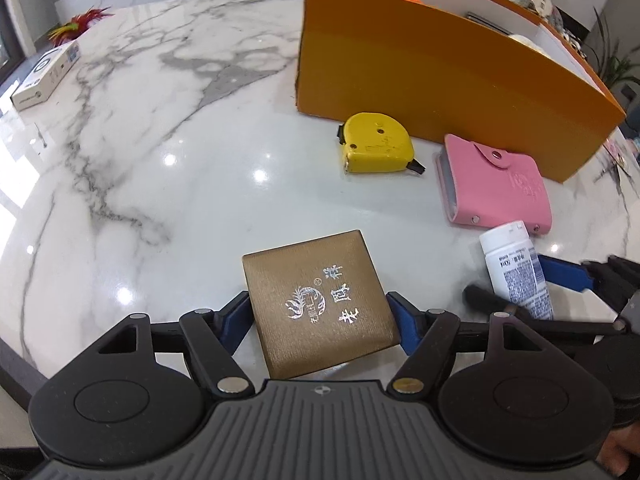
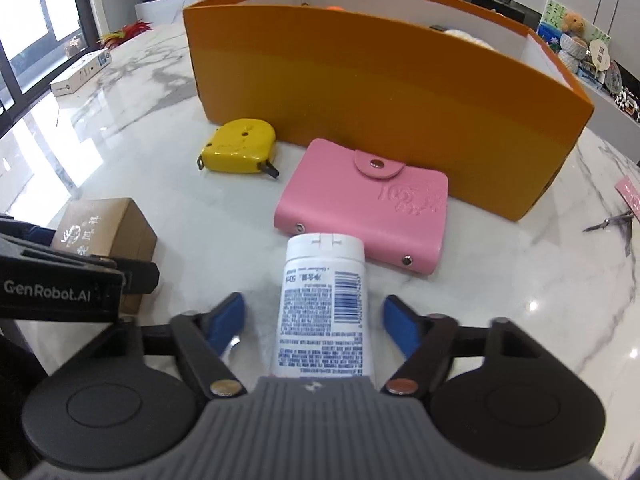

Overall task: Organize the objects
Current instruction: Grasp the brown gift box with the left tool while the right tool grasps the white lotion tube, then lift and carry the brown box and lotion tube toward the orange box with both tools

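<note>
A: Item 1: gold box (image 1: 316, 304), flat on desk (image 1: 160, 160); left claw (image 1: 318, 314) pads against both sides.

B: Item 2: white tube (image 2: 324, 304), between right claw (image 2: 314, 318) pads; gaps showing, unpinched.

A: Step: grasping. Next: likely firm pinch, lift, clear orange box (image 2: 380, 92) wall.

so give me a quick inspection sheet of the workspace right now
surface: white marble table, glossy, glare spots
job's things: brown box, white tube, yellow tape measure and pink card holder lying before the open orange box
clutter: white carton, red feathers, small scissors
grippers: left gripper pads against the brown box's sides; right gripper open, tube between pads, untouched
cables: nothing seen
surroundings: window, shelf with a teddy bear
</note>
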`<action>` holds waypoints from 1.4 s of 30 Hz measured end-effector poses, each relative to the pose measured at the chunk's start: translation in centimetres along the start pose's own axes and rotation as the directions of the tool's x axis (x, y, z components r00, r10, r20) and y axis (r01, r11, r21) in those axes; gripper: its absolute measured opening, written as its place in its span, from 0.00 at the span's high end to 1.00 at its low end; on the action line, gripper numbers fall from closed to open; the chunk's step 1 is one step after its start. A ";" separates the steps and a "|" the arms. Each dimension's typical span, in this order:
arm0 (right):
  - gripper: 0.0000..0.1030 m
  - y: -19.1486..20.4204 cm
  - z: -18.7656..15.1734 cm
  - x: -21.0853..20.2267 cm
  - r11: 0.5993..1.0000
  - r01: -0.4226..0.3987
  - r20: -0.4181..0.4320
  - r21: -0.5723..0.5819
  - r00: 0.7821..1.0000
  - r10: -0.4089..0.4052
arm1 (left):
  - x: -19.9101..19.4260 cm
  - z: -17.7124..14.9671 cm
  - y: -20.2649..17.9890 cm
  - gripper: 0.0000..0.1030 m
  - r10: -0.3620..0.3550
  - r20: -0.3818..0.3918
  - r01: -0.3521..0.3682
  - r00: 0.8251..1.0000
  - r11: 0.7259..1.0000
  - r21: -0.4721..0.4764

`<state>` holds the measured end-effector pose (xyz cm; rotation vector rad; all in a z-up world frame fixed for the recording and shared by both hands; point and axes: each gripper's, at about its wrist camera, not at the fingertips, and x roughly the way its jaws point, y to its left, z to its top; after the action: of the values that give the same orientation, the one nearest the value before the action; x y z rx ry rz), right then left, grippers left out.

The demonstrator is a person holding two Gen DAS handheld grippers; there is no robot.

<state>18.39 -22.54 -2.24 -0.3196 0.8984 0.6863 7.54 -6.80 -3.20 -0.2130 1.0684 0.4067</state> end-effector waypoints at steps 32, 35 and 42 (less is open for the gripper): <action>0.55 -1.4 0.8 -6.6 0.994 0.071 0.149 0.087 0.985 -0.083 | -3.9 1.5 -0.8 0.25 -0.021 0.126 0.012 0.992 0.998 0.066; 0.55 -1.4 0.9 -7.3 0.993 0.074 0.165 0.093 0.982 -0.088 | -4.5 1.8 -1.1 0.25 -0.022 0.147 0.011 0.989 0.997 0.072; 0.54 -1.6 1.3 -8.7 0.991 0.084 0.201 0.100 0.974 -0.102 | -5.9 2.9 -1.8 0.25 -0.025 0.193 0.011 0.981 0.997 0.076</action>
<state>16.57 -26.63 5.48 -0.2036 0.7107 0.5782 8.24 -8.69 3.30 -0.1143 0.8872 0.3628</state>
